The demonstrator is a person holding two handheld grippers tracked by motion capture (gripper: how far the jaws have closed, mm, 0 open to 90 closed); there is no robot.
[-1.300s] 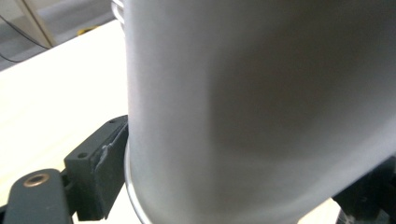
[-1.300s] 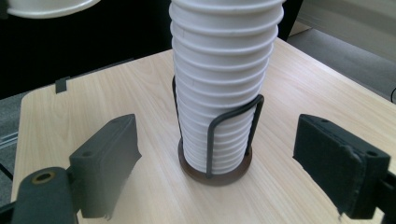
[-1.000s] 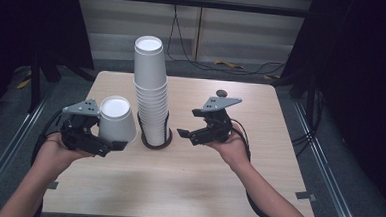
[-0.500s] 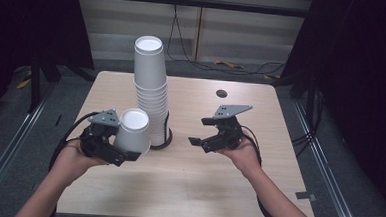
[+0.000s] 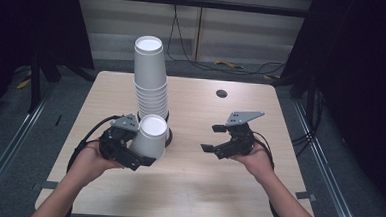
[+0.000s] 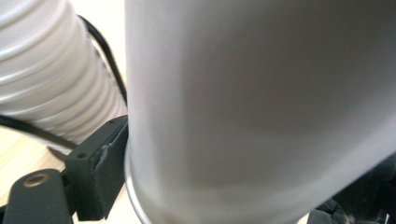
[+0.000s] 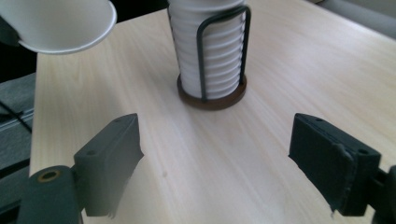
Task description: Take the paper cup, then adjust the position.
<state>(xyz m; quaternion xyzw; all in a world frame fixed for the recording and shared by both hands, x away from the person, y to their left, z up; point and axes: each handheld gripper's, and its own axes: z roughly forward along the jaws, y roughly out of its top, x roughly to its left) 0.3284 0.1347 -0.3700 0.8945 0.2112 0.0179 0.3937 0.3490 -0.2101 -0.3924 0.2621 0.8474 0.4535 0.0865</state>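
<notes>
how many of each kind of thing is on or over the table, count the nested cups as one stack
Single paper cup, upside down in the left gripper: 1
Stack of cups: 1
Wire cup holder: 1
Grippers, counting the right gripper: 2
Total: 5

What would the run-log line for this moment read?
left gripper: shut on single paper cup | right gripper: open, jaws just closing, nothing between | cup stack: upright in holder | table

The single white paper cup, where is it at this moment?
In the high view, the single white paper cup is held in the left tool, left of centre over the table, just in front of the cup stack.
</notes>
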